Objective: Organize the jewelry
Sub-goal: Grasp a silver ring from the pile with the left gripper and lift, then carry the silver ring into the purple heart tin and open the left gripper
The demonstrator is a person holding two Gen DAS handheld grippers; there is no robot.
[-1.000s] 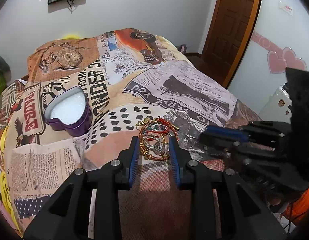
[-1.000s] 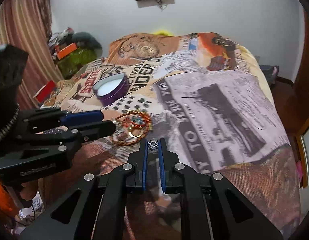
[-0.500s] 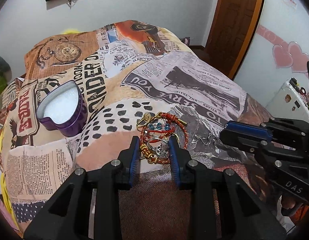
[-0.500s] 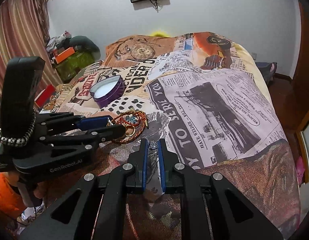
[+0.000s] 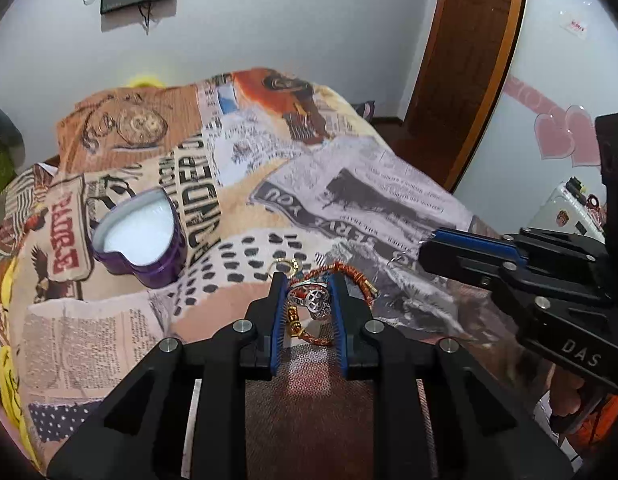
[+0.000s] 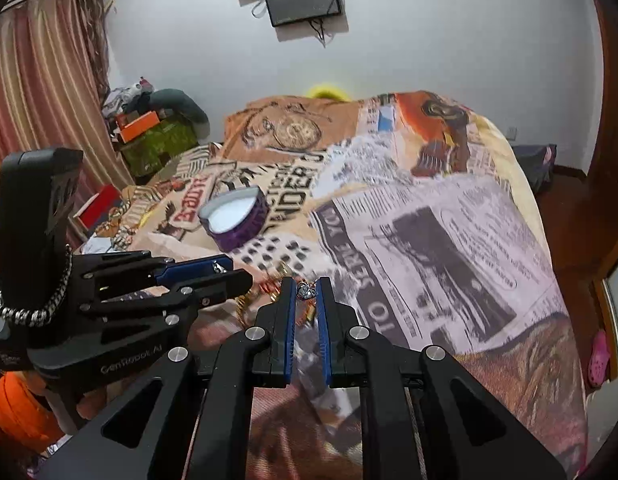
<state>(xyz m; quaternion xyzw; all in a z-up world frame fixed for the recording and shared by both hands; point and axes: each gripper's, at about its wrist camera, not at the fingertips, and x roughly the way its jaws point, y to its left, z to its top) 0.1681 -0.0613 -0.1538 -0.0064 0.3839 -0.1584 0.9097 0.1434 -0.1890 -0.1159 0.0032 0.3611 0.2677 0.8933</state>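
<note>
My left gripper (image 5: 307, 286) is shut on a silver ring with a round ornate face (image 5: 314, 299), held just above a pile of red and gold bracelets (image 5: 351, 276) on the bed. My right gripper (image 6: 306, 290) is shut on a small silver heart pendant (image 6: 305, 291) and holds it above the bedspread. A purple heart-shaped jewelry box (image 5: 139, 237) with a white lining sits open to the left of the pile; it also shows in the right wrist view (image 6: 237, 218). Each gripper shows in the other's view, the right one (image 5: 509, 264) and the left one (image 6: 157, 288).
The bed carries a newspaper-print bedspread (image 6: 429, 240). A wooden door (image 5: 469, 60) stands at the back right. Curtains (image 6: 41, 100) and cluttered boxes (image 6: 145, 132) lie to the left of the bed. A pink shoe (image 6: 599, 356) lies on the floor at right.
My left gripper closed on the silver ring from the pile and lifted it. My right gripper rose a little with the pendant still held.
</note>
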